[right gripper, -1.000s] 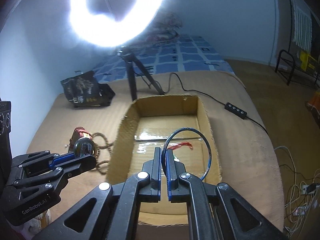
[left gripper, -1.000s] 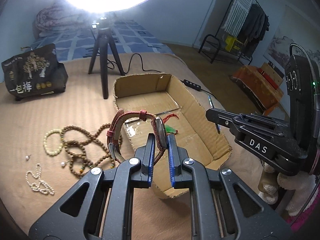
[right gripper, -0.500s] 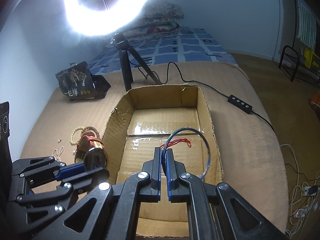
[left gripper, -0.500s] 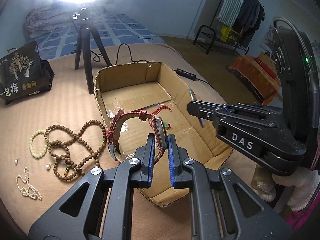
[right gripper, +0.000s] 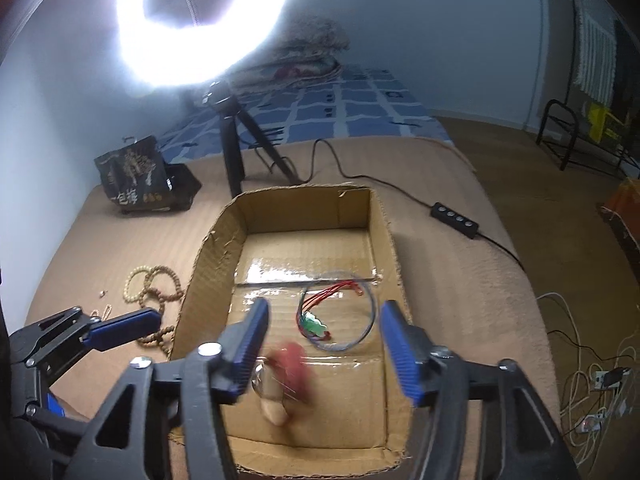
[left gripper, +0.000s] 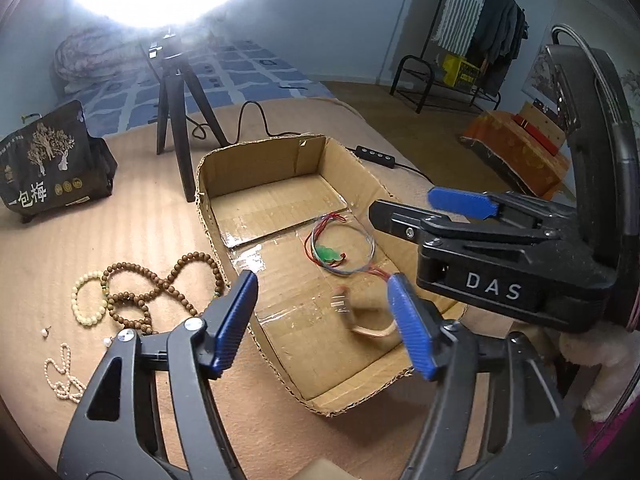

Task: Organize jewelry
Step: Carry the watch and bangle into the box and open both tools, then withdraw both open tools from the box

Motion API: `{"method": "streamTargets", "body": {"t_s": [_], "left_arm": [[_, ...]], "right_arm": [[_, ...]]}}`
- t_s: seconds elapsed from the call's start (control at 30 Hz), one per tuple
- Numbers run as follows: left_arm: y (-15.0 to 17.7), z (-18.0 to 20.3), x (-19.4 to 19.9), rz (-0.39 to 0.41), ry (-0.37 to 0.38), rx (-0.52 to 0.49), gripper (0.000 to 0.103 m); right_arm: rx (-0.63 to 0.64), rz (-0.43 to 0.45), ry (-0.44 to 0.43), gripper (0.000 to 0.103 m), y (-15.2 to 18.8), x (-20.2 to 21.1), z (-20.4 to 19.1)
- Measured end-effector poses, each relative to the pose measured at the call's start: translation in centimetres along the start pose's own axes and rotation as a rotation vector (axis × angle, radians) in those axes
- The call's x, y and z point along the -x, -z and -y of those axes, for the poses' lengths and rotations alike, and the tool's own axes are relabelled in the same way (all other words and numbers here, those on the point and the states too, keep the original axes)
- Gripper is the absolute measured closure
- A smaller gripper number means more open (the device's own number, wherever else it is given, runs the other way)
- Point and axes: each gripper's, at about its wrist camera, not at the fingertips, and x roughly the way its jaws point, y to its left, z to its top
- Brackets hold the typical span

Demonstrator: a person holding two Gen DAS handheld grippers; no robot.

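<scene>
An open cardboard box sits on the tan bed cover. Inside lie a thin blue bangle and a green pendant on red cord. A red-strapped watch shows as a blur inside the box's near end. My left gripper is open and empty above the box. My right gripper is open and empty above the box too. Wooden bead strings, a pale bead bracelet and a pearl string lie left of the box.
A ring light on a black tripod stands behind the box, its cable and switch running right. A black printed bag sits at the back left. Small pearl studs lie near the beads.
Both grippers opened. The left one let go of the red-strapped watch, the right one let go of the blue bangle; both now lie in the box.
</scene>
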Motion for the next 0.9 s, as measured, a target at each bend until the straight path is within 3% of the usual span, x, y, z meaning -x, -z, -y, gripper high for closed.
{"method": "streamTargets", "body": {"t_s": [0.23, 0.9], "left_arm": [[0.1, 0.0, 0.0, -0.014, -0.012, -0.001, 0.032], [1.8, -2.8, 5.7, 0.017, -0.07, -0.021, 0.032]], "right_arm": [[-0.013, 0.027, 0.038, 0.018, -0.3, 0.8, 0.2], [-0.041, 0.083, 0.059, 0.014, -0.2, 4.6, -1.4]]}}
